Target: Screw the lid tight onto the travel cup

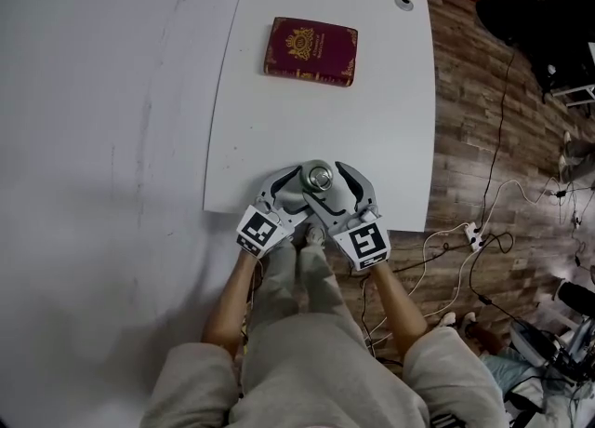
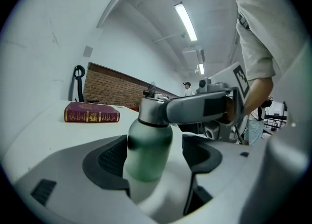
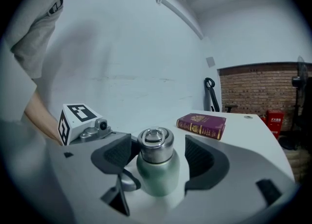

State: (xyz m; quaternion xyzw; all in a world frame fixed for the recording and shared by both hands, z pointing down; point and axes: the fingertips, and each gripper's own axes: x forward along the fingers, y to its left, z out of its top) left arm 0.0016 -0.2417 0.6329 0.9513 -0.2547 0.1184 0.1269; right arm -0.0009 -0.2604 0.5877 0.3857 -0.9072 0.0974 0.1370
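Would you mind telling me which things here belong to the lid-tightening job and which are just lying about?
Job: travel cup, lid, left gripper, right gripper.
Lying about: maroon book, power strip on the floor.

Bright, even indoor light in all three views. In the left gripper view, glaring ceiling light strips (image 2: 185,21) at 12 o'clock, with the whites around them washed out; travel cup (image 2: 146,152) at 6 o'clock soft and out of focus. In the right gripper view, small highlights on the metal lid (image 3: 155,142). Heavy fisheye bending and black corners in both gripper views. Head view sharp, with a soft grey shadow across the white surface (image 1: 93,184) at 9 o'clock.
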